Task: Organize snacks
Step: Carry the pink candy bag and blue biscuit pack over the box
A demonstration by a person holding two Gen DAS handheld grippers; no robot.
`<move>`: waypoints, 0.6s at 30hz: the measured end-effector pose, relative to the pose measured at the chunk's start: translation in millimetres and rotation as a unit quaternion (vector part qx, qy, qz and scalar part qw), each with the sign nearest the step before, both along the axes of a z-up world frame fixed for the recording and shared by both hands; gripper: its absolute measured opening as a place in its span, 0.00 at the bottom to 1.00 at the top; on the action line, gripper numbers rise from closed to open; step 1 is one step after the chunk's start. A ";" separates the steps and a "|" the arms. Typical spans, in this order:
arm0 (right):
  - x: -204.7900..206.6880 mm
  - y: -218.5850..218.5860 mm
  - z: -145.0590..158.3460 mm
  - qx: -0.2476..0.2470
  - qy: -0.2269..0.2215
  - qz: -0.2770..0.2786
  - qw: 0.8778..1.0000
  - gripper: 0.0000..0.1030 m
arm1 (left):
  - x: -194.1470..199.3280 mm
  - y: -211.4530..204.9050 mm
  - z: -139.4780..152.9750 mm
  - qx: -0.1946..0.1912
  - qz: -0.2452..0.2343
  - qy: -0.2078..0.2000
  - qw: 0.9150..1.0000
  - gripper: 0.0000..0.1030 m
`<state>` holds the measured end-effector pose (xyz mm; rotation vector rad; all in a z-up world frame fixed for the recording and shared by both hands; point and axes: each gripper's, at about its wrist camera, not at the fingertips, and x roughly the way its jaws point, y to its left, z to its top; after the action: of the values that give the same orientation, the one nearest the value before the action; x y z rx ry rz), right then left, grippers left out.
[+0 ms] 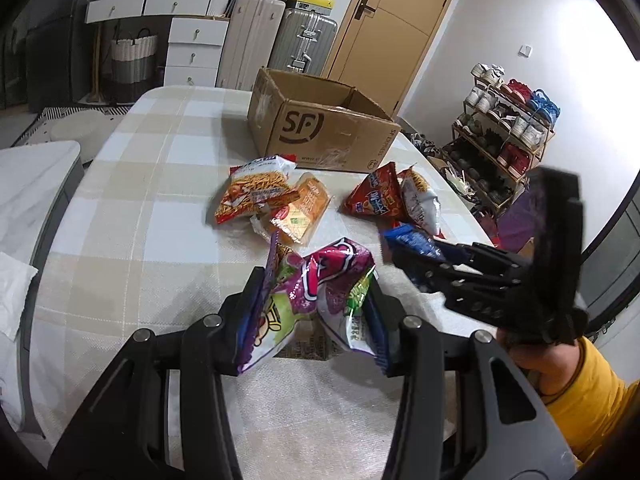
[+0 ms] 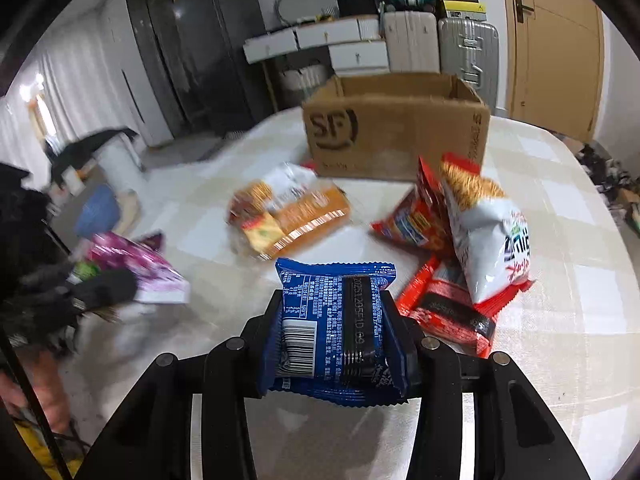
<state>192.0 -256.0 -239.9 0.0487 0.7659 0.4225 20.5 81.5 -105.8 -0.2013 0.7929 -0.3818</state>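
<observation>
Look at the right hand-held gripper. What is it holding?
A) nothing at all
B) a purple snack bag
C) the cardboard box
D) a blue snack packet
D: in the right wrist view the right hand-held gripper has its fingers pressed on both sides of the blue snack packet; the purple snack bag sits in the left hand-held gripper, and the cardboard box stands on the table.

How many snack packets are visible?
7: purple packet in left tongs, blue packet in right tongs; on the table, noodle bag, orange pack, red bag, white bag, flat red packet. More may hide.
</observation>
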 end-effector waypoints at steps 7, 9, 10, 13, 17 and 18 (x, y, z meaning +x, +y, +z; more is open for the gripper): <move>-15.3 -24.2 29.5 0.066 -0.017 0.003 0.998 0.43 | -3.4 -13.8 13.3 0.016 -0.007 -0.008 1.000 0.41; -20.5 -28.0 38.3 0.068 -0.027 0.003 0.997 0.43 | -3.6 -16.2 17.0 0.018 -0.007 -0.008 1.000 0.41; -24.2 -30.2 43.8 0.072 -0.034 0.005 0.997 0.43 | -4.0 -17.8 19.0 0.020 -0.007 -0.009 1.000 0.41; -33.5 -36.4 56.9 0.083 -0.048 0.010 0.995 0.43 | -3.1 -21.1 23.2 0.020 -0.008 -0.009 1.000 0.41; -43.8 -43.6 70.7 0.090 -0.065 0.017 0.994 0.43 | 0.8 -25.9 32.2 0.017 -0.012 -0.011 1.000 0.41; -47.8 -47.7 76.0 0.092 -0.070 0.020 0.993 0.43 | 2.0 -27.1 35.7 0.017 -0.013 -0.013 1.000 0.41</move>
<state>144.2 -303.7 -163.9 0.1754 0.5895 0.5286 22.5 54.4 -70.2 -0.1549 0.7765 -0.3951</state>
